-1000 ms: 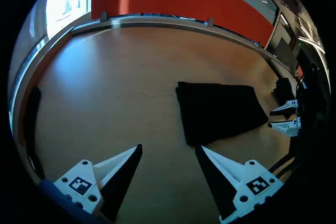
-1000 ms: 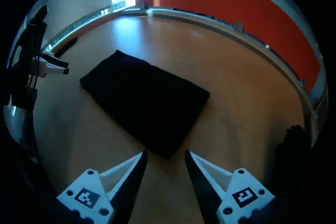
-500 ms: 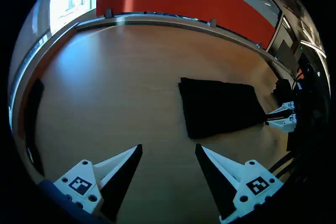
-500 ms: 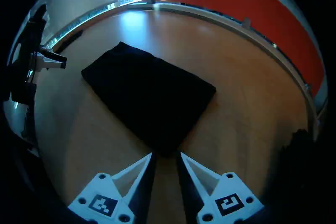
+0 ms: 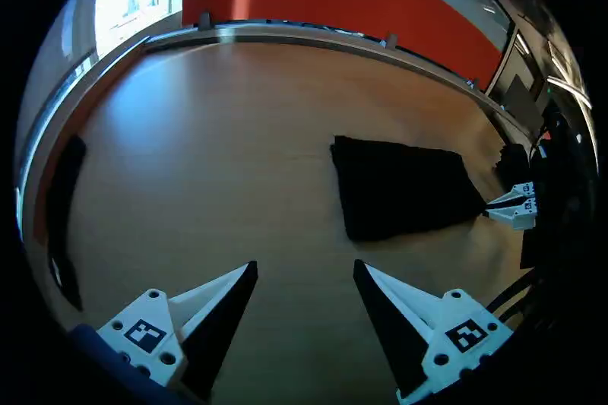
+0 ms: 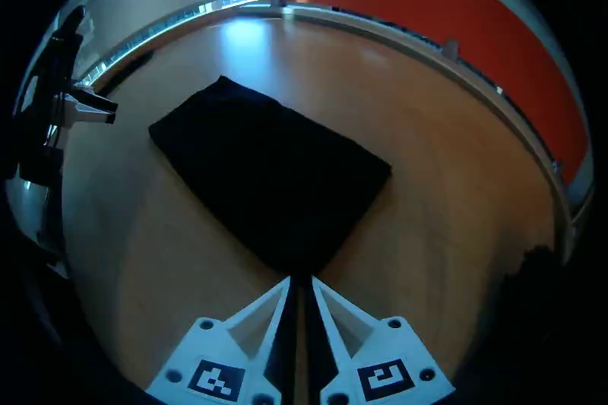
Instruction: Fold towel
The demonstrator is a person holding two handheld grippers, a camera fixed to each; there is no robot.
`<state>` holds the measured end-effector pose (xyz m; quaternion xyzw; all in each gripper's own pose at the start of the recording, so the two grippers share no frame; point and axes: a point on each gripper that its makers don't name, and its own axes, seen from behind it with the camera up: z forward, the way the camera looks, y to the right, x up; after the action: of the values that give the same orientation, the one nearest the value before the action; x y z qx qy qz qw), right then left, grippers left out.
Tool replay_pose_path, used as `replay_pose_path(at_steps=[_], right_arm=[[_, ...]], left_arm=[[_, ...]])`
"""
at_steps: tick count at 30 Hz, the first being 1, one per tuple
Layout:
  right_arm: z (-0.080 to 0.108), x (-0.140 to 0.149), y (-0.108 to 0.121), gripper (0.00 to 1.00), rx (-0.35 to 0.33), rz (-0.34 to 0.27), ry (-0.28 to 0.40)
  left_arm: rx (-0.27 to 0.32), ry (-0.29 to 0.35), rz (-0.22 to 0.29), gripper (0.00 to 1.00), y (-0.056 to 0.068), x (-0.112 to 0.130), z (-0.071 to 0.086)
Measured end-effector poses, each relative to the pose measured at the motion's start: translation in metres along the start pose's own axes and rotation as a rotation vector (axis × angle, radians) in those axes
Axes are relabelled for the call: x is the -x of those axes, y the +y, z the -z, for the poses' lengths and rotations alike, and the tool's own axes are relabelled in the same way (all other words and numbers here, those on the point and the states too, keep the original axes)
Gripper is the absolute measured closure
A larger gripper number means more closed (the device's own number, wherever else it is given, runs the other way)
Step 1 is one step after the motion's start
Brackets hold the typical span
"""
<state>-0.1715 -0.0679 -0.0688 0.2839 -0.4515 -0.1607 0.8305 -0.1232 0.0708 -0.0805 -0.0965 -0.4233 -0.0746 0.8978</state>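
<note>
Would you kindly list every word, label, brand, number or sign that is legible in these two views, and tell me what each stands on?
No readable text in either view.
On the left gripper: black-and-white square markers, patterns rather than letters or numbers.
On the right gripper: the same kind of pattern, no letters.
On the black towel, the red panel and the wooden surface: no print shows.

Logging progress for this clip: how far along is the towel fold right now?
Done: the black towel lies flat on the table as a tidy rectangle, seemingly folded already. In hand: the right gripper looks pinched on its near corner; the left gripper hangs open, apart from the cloth. Left: carrying that corner over for another fold, not yet begun.
</note>
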Motion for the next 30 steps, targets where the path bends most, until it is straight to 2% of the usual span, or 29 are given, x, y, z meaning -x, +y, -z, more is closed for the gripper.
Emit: replay_pose_path(at_steps=[5,14,23,30], right_arm=[[0.009,-0.015,0.001,0.95,0.012,0.018,0.015],[0.027,-0.066,-0.002,0.95,0.034,0.112,0.068],[0.038,-0.126,-0.018,0.95,0.032,0.208,0.128],[0.044,-0.157,-0.032,0.95,0.023,0.277,0.157]], left_arm=[[-0.001,0.009,0.032,0.06,-0.003,0.002,0.009],[-0.038,0.033,0.065,0.06,-0.017,0.003,0.026],[-0.051,0.059,0.086,0.06,-0.026,0.001,0.039],[-0.051,0.069,0.092,0.06,-0.029,0.002,0.044]])
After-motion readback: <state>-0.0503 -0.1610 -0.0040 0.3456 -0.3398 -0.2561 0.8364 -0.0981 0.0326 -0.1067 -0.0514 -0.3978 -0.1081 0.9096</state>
